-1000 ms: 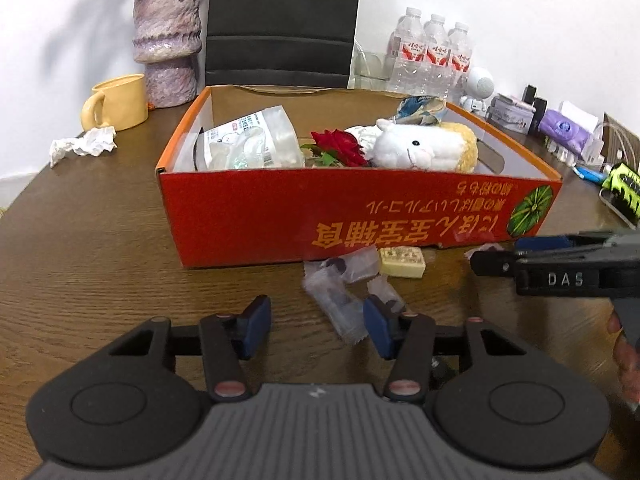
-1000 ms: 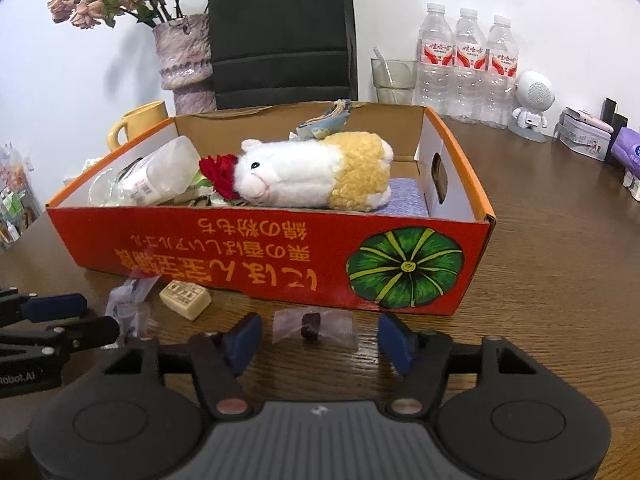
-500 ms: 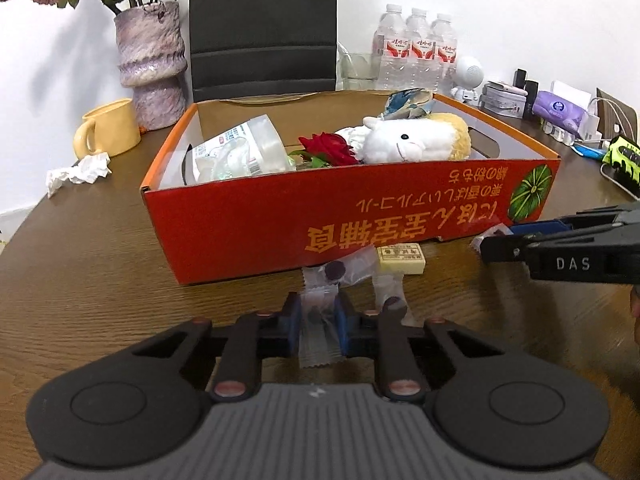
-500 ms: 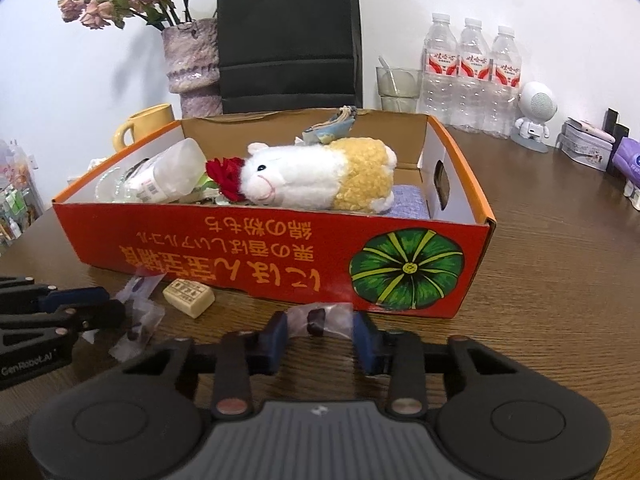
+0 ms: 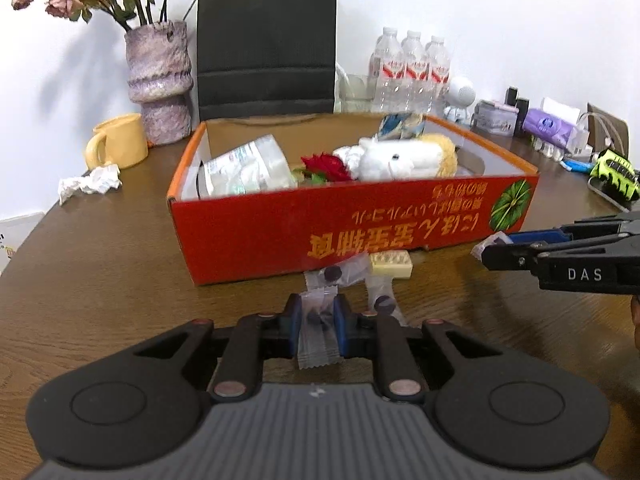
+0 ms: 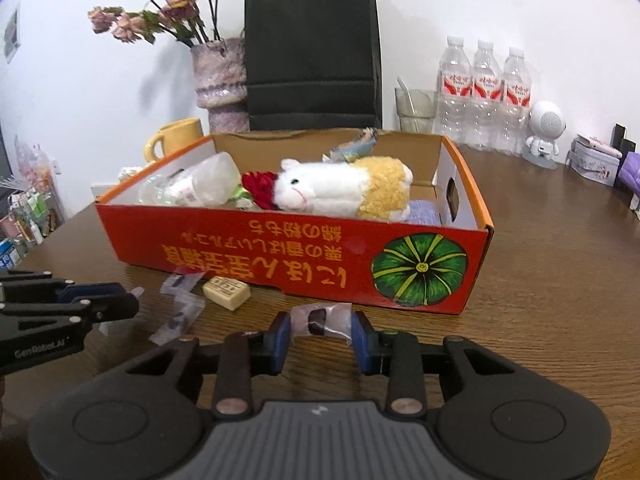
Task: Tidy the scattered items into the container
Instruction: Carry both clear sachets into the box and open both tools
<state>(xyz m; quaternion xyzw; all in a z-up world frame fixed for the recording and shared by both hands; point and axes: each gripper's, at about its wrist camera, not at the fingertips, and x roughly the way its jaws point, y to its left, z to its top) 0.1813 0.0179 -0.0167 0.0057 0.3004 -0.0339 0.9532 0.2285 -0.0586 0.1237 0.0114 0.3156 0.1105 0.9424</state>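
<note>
My left gripper [image 5: 317, 314] is shut on a clear sweet packet [image 5: 318, 344] with a dark sweet inside, just above the wooden table. My right gripper [image 6: 320, 326] is shut on another clear packet [image 6: 318, 314] holding a dark sweet. Both are in front of the red cardboard box [image 6: 280, 256], which holds a plush toy [image 6: 344, 190], a red rose [image 6: 260, 186] and a clear bottle [image 6: 200, 188]. Two more clear packets [image 5: 340, 274] [image 5: 382, 300] and a cream block [image 5: 391, 266] lie by the box's front wall [image 5: 360, 220].
Behind the box stand a black paper bag [image 6: 312, 52], a vase of dried flowers [image 5: 158, 80], a yellow mug [image 5: 118, 142] and three water bottles [image 6: 484, 92]. A crumpled tissue [image 5: 90, 180] lies at the left. Small items crowd the table's far right.
Both grippers have gone from open to shut, each on a clear sweet packet in front of the box. Both have since risen a little with their packets.
</note>
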